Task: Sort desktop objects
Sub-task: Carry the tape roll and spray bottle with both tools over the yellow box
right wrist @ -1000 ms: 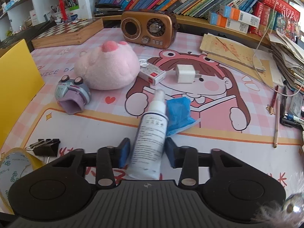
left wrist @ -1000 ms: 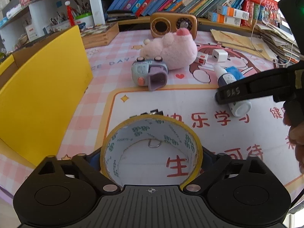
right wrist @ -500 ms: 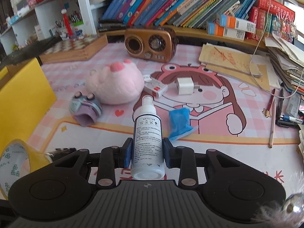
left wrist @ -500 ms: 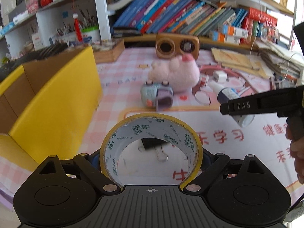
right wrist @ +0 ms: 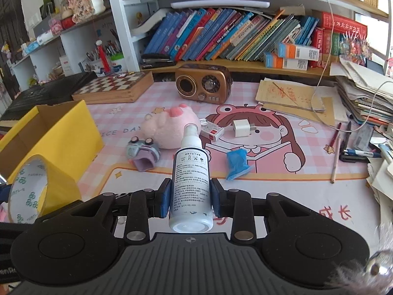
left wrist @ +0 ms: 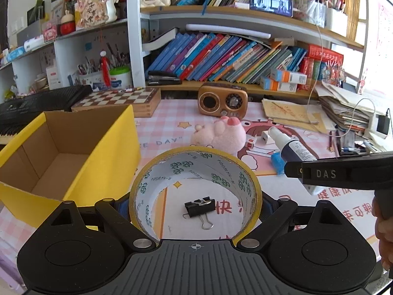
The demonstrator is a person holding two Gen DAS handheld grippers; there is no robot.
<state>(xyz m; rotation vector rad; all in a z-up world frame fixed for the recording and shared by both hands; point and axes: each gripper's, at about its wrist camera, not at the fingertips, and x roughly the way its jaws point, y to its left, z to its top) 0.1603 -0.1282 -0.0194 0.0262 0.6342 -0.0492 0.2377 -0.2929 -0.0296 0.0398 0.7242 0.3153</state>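
Note:
A yellow tape roll (left wrist: 196, 164) with a white printed inside hangs above the desk mat, and my left gripper (left wrist: 195, 204) is shut on its two sides, jaws spread wide. My right gripper (right wrist: 191, 196) is shut on a white spray bottle (right wrist: 191, 172) with a dark label, nozzle pointing away, lifted off the mat. In the left wrist view the bottle (left wrist: 294, 150) and the right gripper's black arm show at the right. The tape roll (right wrist: 29, 189) shows at the lower left of the right wrist view. An open yellow cardboard box (left wrist: 127, 132) stands at the left.
On the mat lie a black binder clip (left wrist: 199, 206), a pink plush pig (left wrist: 218, 135), a toy car (right wrist: 143, 152), a white charger (right wrist: 242, 127), a small red-and-white box (right wrist: 212, 131) and a blue wrapper (right wrist: 237, 162). A brown radio (left wrist: 222, 103), a chessboard box (left wrist: 120, 98) and bookshelves stand behind.
My right gripper's jaws closed on the spray bottle and lifted it off the mat. My left gripper rose with the tape roll, uncovering the binder clip; both views tilted up.

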